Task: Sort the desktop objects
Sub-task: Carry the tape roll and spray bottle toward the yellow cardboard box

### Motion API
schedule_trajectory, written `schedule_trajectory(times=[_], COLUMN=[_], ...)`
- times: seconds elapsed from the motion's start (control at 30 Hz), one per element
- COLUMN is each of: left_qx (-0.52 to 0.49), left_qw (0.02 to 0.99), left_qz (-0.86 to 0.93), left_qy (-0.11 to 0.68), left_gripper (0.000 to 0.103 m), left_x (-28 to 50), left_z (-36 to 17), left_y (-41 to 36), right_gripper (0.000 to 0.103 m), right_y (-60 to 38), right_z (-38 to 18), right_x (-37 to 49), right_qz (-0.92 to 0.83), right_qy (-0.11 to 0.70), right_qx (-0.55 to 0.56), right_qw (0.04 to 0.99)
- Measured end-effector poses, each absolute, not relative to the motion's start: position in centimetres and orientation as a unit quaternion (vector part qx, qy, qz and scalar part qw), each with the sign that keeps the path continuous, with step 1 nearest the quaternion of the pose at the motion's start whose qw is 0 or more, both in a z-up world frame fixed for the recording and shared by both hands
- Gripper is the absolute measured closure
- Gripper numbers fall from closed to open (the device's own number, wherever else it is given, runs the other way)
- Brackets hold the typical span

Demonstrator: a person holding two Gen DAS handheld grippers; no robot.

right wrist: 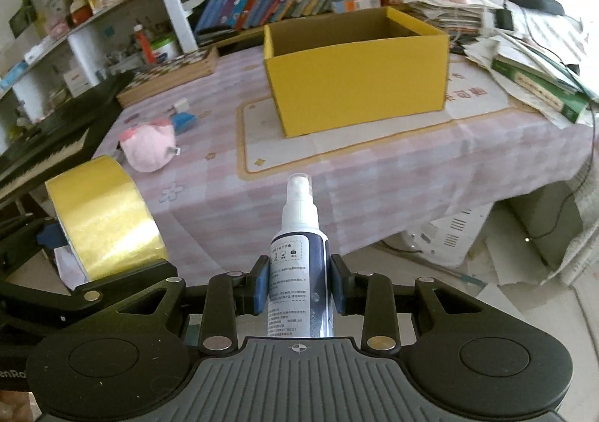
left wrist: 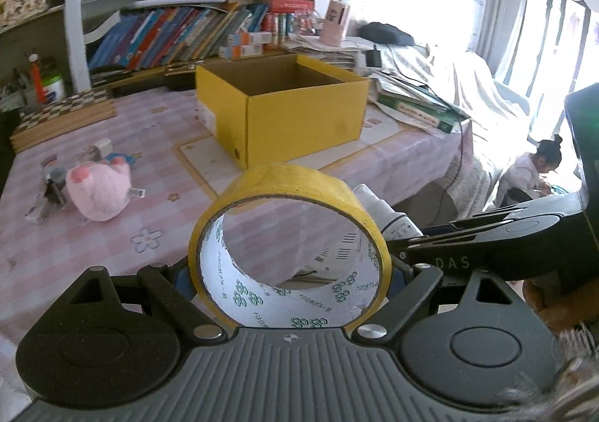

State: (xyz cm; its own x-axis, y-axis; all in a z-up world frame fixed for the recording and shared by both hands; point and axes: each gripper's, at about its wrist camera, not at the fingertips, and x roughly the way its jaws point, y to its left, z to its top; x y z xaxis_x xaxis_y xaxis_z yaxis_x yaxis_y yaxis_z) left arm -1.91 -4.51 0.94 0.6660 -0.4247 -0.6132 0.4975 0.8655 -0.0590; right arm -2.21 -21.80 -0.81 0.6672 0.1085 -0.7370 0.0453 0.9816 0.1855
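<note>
Carrying two finds toward the open yellow cardboard box (right wrist: 355,73) at the far middle of the pink checked tablecloth (right wrist: 209,205): left gripper (left wrist: 290,272), fingers wide apart yet clamped on a roll of yellow tape (left wrist: 290,219) held on edge; right gripper (right wrist: 299,287), fingers drawn close on the body of a white spray bottle (right wrist: 299,249), nozzle pointing ahead. Best done, by the look of it, clearing the near rim before letting go, one hand at a time, bottle kept from snagging the wall. Box interior: only bare brown walls visible, floor hidden. Pink plush toy (left wrist: 99,193) waiting far left on the cloth.
</note>
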Motion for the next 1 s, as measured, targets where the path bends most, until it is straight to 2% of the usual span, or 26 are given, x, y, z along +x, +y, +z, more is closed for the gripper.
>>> schedule_trajectory(times=[1.0], left_qx=[0.071], left_qw=[0.899], left_qz=[-0.295], left_qy=[0.316], left_gripper=[0.014], left_x=[1.2], left_z=[1.1], left_y=[-10.2], right_gripper=[0.070], right_y=[-27.4], right_z=[-0.5], right_x=[-0.2], right_qz=[-0.020], right_qy=[0.403], right_qx=[0.109], right_qw=[0.908])
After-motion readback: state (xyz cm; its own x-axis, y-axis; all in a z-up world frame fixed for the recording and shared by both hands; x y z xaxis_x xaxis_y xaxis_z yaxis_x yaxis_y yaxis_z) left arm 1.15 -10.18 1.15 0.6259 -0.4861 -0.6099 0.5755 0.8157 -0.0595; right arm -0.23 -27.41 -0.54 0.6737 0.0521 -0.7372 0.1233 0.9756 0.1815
